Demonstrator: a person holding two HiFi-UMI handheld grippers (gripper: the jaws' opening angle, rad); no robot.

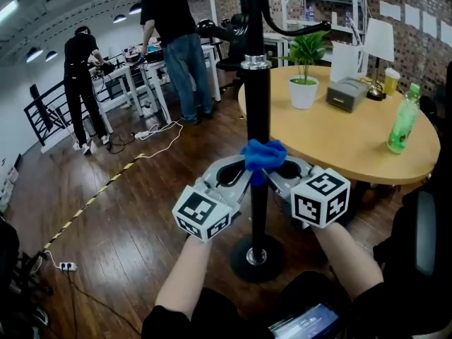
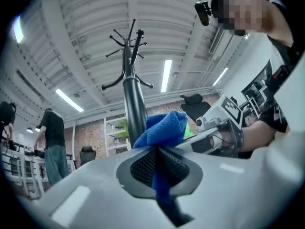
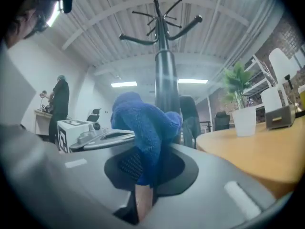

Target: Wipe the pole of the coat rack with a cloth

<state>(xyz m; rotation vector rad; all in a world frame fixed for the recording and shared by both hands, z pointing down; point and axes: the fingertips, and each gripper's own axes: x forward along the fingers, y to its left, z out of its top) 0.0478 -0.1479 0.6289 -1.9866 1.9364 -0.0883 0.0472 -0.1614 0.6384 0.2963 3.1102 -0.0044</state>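
The black coat rack pole (image 1: 257, 111) rises from a round base (image 1: 257, 258) on the wooden floor, in front of me. A blue cloth (image 1: 263, 155) is bunched against the pole's near side at mid height. My left gripper (image 1: 239, 177) and right gripper (image 1: 277, 175) meet at the cloth, each shut on one end of it. In the left gripper view the blue cloth (image 2: 162, 132) is pinched between the jaws right of the pole (image 2: 134, 106). In the right gripper view the cloth (image 3: 143, 128) stands in front of the pole (image 3: 167, 87).
A round wooden table (image 1: 353, 136) stands close on the right with a potted plant (image 1: 304, 69), a lamp (image 1: 378, 48), a grey box (image 1: 347, 92) and a green bottle (image 1: 404, 122). Two people (image 1: 173, 41) work at benches far left. Cables and a power strip (image 1: 66, 265) lie on the floor.
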